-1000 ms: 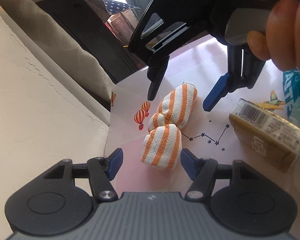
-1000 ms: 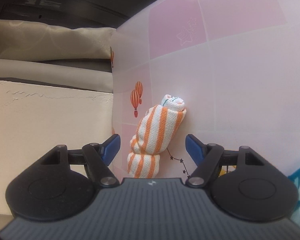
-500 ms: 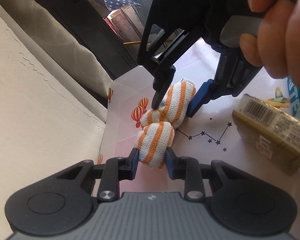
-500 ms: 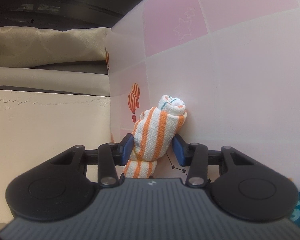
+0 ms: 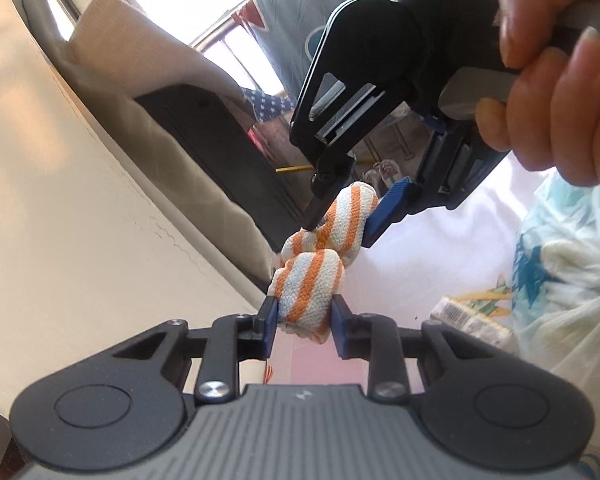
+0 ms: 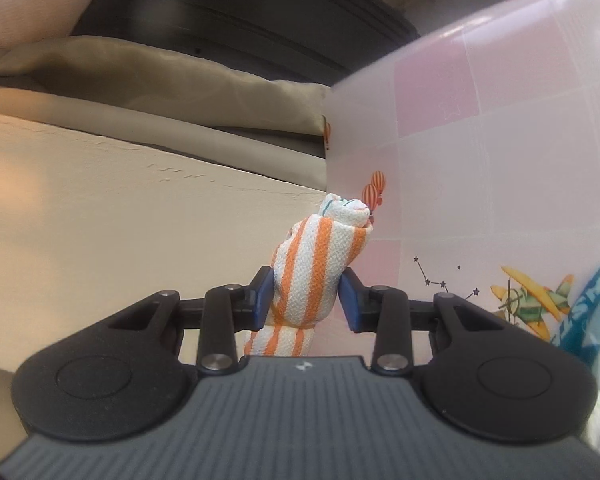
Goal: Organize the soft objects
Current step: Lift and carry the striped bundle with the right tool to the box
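Striped cloth bundle [image 5: 308,284], orange and white, rolled and knotted, hangs between my two sets of jaws above the pink patterned tabletop [image 5: 440,240]. My left gripper [image 5: 304,322] has its blue pads pressed into the near lobe of the bundle. My right gripper [image 5: 342,216] pinches the far lobe, its jaws closing a little tighter on the fabric; in its own view the cloth bulges up between the pads [image 6: 306,304]. A hand [image 5: 560,92] wraps the right handle. Beside the bundle, toward the right, lie a barcoded box [image 5: 472,320] and a plastic bag [image 5: 572,272]. Risks as I judge them: the fabric is soft and compresses, so either grip could creep off a rounded lobe. If my two hands pull apart unevenly, the knot could tighten or the roll could unravel. A drop near the tabletop's edge would send the bundle over.
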`<state>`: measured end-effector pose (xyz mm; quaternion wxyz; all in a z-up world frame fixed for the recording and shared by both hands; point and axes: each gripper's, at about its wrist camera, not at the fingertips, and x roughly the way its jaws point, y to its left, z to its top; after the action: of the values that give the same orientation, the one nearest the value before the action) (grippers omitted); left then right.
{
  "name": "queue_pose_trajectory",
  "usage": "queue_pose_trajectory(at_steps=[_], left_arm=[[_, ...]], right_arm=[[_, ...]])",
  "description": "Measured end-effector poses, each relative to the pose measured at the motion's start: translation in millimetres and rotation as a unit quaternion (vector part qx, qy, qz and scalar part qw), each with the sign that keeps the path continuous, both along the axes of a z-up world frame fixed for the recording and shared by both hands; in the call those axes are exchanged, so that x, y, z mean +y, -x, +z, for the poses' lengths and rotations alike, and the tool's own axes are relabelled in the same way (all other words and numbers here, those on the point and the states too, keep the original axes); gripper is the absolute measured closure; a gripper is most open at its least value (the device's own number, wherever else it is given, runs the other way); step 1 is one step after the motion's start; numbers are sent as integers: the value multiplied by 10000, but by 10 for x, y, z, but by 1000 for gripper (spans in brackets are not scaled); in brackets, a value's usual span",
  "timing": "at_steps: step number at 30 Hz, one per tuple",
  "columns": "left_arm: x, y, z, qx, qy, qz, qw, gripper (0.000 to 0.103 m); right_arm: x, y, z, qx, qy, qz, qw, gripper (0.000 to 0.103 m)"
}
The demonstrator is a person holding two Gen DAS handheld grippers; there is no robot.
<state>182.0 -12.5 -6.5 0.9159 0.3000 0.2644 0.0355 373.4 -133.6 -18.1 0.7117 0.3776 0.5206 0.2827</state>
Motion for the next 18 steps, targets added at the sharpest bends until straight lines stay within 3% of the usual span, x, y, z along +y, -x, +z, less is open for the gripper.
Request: queue_pose_trajectory(at_steps=[4, 9, 12, 18], left_arm=[[-306, 337, 292, -224, 104, -537, 9983, 74], [-864, 744, 490, -412, 233, -1521, 9872, 73], [-1254, 949, 527, -305, 445, -2135, 9754, 71], [-1961, 1327, 430, 43, 656, -3318, 9410, 62]], right_arm=[[-534, 457, 443, -342, 34, -215, 9992, 69], [-1430, 1152, 815, -654, 158, -726, 9951, 69], [-2044, 1619, 907, -715, 310, -1141, 9904, 69], [-3072, 2465, 851, -625, 612, -1932, 9772, 74]])
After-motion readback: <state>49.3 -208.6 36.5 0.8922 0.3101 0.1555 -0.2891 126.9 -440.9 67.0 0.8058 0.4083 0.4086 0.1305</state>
